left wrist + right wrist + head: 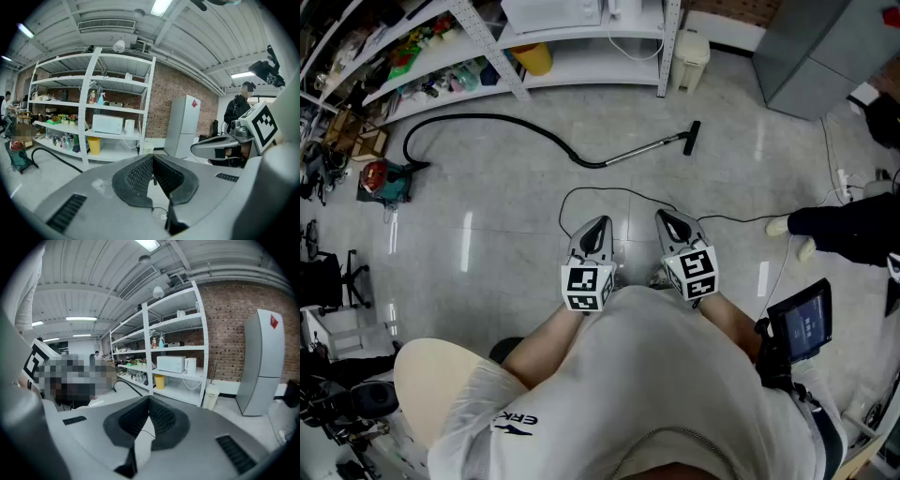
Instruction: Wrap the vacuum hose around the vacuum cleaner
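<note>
well beyond the grippers, the vacuum hose (pixel 492 117) lies uncoiled on the floor, running from the vacuum cleaner (pixel 382 180) at far left toward its nozzle (pixel 692 138) on the right. near the person's body, the left gripper (pixel 598 225) and right gripper (pixel 667 220) both have their jaws pressed together on nothing. what looks like a thin cable (pixel 600 188) loops just past them.

head view: above, steeply down | gripper views: forward, roughly level | shared: shelving (pixel 591 67)

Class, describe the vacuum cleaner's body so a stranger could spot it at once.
Find the white metal shelving along the far wall, then look at the floor below its left end. The small red-and-teal canister vacuum cleaner sits there, the only thing with a long black hose curving out of it.
</note>
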The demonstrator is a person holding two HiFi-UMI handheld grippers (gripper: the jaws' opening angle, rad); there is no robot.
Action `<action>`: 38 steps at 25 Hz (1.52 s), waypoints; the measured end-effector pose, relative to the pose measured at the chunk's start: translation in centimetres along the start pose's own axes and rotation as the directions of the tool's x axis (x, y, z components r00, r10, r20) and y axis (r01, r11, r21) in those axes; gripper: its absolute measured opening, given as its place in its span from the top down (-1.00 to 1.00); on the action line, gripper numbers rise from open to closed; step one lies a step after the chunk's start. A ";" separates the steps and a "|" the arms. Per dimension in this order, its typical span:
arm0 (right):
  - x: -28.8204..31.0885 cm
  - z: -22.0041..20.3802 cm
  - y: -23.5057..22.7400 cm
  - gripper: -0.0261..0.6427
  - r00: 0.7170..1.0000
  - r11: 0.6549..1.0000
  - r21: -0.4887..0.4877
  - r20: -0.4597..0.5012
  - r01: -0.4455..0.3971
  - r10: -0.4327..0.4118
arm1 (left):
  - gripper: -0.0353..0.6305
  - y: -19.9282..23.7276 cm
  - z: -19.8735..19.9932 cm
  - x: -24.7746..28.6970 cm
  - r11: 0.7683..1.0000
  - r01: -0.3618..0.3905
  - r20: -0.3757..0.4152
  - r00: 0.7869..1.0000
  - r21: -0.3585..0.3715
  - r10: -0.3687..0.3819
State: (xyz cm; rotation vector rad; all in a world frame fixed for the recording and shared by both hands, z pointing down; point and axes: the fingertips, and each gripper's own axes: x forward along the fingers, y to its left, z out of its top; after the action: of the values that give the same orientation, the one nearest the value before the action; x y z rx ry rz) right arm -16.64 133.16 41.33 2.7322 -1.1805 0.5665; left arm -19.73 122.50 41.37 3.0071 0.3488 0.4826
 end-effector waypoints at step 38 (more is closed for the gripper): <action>15.3 4.3 -0.2 0.91 0.999 1.000 -0.008 -0.043 -0.011 0.010 | 0.88 15.5 0.6 3.9 0.994 -0.095 -0.059 0.994 -0.056 0.092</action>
State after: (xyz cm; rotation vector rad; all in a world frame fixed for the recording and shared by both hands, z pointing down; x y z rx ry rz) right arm -5.62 121.88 43.22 2.6944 -1.1852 0.6177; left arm -12.65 108.35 43.71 2.9678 0.1944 0.5750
